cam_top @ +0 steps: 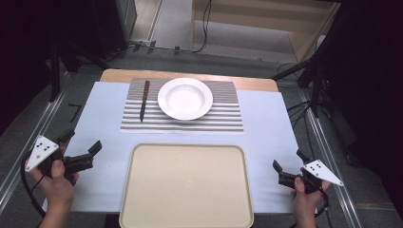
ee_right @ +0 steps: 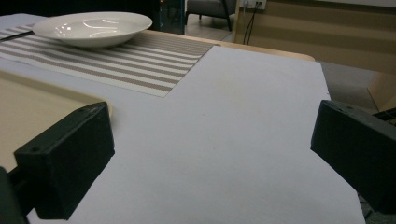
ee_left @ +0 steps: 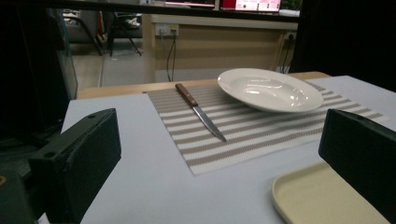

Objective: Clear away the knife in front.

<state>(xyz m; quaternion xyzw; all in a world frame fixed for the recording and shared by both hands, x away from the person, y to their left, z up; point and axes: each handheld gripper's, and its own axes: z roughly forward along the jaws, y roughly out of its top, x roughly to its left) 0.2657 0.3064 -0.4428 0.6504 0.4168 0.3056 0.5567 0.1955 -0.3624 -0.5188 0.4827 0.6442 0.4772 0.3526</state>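
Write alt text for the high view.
A white plate and a knife lie on a striped mat, with an empty beige tray nearer. The left gripper and right gripper are held open either side.

L gripper & R gripper both held low near table's front corners, jaws wide apart, gripping nothing.

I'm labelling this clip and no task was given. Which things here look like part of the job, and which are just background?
Likely part of the job:
plate
knife
striped placemat
beige tray
left gripper and right gripper, both open

Just lying about:
cables on the floor
wooden furniture behind the table
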